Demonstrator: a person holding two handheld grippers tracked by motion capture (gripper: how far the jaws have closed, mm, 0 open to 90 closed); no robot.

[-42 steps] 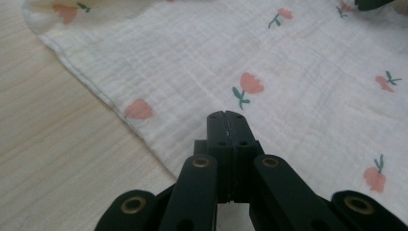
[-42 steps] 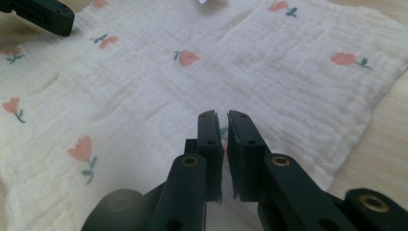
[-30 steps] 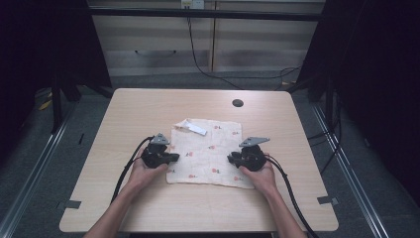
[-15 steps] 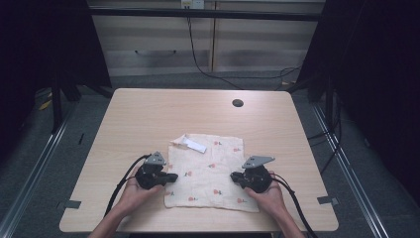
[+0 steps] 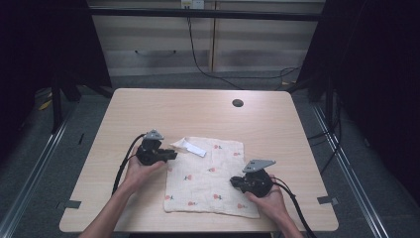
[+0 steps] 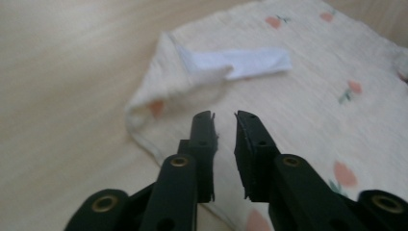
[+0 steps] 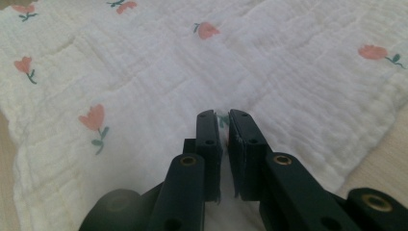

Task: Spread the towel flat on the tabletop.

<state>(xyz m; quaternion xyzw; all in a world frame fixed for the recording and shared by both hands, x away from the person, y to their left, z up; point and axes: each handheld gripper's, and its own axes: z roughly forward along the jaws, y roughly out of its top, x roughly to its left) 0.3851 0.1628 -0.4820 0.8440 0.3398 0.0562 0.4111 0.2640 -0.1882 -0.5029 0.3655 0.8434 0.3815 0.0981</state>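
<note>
- A cream muslin cloth printed with small red flowers (image 5: 208,176) lies flat on the pale wooden bench (image 5: 148,106), toward its 6 o'clock edge and slightly right of the middle.
- The cloth's corner at 10 o'clock is folded over (image 6: 159,94), baring a white rectangular label (image 5: 193,148); the other three corners lie flat.
- The left tongs (image 5: 171,155) sit at the cloth's 9 o'clock edge, just short of the folded corner. In the left gripper view (image 6: 223,120) their jaws have just been opening and stand slightly apart, with nothing between them.
- The right tongs (image 5: 234,182) rest over the cloth toward 4 o'clock, inside its edge. In the right gripper view (image 7: 223,118) the jaws are nearly together with a thin gap; a small ridge of fabric rises at their tips, though I cannot tell whether it is pinched.
- Bare bench runs wide from 10 to 2 o'clock, broken by a round dark cable hole (image 5: 237,103) near 1 o'clock.
- The cloth's 6 o'clock hem lies near the bench's front edge.
</note>
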